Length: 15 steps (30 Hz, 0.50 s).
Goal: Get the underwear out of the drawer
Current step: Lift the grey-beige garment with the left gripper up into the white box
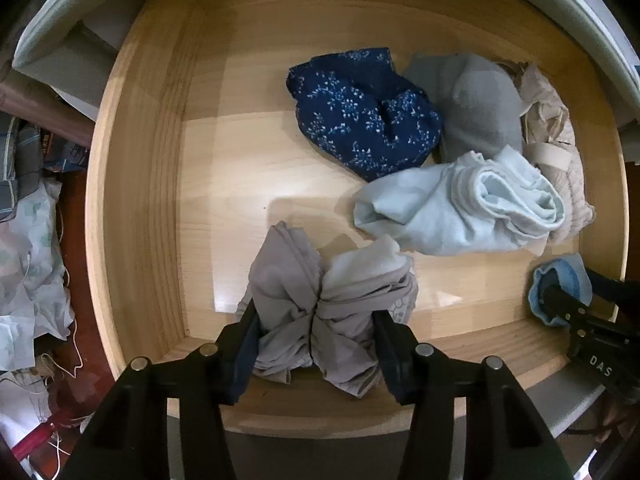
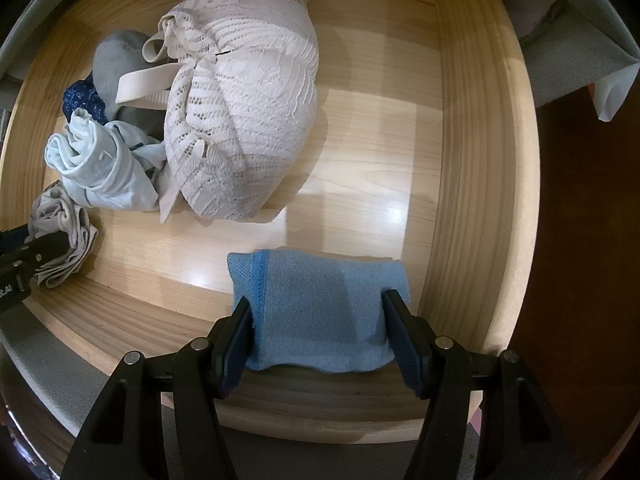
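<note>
Grey underwear (image 1: pixel 320 312), bunched and pinched between the left gripper (image 1: pixel 316 320) fingers at the wooden drawer (image 1: pixel 152 200) front edge, likely for lifting clear. Navy (image 1: pixel 360 112) and pale-blue (image 1: pixel 460 208) pieces lying beyond. Blue folded underwear (image 2: pixel 320 312) clamped in the right gripper (image 2: pixel 318 320), near the right wall; lace bra (image 2: pixel 248 120) behind.

Both grippers same build: left gripper (image 1: pixel 316 336) and right gripper (image 2: pixel 318 334) are matte black plastic, two angular arms each, four round silver screws (image 1: pixel 424 349) along the top. Jaws carry dark navy pads (image 2: pixel 236 344). White lettering "DAS" (image 1: pixel 601 365) on the right gripper's side, seen from the left wrist.
</note>
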Each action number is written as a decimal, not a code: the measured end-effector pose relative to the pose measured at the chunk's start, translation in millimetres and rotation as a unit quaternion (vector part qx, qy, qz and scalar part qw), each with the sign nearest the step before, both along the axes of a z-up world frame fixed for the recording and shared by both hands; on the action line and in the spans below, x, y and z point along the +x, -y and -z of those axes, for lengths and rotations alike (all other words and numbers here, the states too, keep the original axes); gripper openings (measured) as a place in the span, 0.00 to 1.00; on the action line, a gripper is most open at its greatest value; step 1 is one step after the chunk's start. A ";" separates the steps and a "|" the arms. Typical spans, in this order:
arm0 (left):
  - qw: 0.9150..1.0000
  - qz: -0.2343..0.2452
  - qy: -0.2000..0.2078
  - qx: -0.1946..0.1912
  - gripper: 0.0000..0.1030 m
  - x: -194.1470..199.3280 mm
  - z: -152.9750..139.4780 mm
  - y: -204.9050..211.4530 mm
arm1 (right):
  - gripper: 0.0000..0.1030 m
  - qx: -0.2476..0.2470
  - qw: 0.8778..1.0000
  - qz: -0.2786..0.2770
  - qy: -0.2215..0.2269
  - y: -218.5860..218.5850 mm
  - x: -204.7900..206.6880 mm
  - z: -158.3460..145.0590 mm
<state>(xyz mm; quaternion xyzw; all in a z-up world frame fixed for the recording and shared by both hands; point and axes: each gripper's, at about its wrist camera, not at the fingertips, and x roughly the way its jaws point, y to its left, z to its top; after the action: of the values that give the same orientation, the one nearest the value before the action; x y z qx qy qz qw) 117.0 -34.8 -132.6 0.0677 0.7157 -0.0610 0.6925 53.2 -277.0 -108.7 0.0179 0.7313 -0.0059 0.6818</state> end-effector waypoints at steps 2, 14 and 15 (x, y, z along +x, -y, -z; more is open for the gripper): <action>1.000 -0.001 0.002 -0.004 0.51 -1.2 -3.3 -0.5 | 0.59 0.000 1.000 0.000 0.000 0.0 0.1 0.1; 0.999 0.000 0.027 -0.030 0.51 0.2 -56.4 -17.2 | 0.59 0.001 1.000 0.000 0.000 1.0 1.9 -0.4; 0.999 0.001 0.028 -0.031 0.51 0.1 -60.2 -17.7 | 0.59 0.001 1.000 0.000 0.000 1.0 2.2 -0.5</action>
<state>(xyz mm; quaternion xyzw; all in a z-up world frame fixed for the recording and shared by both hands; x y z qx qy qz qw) 117.1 -17.2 -72.3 0.0488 0.6940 -0.0821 0.7136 55.3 -278.0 -108.2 0.0185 0.7311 -0.0053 0.6820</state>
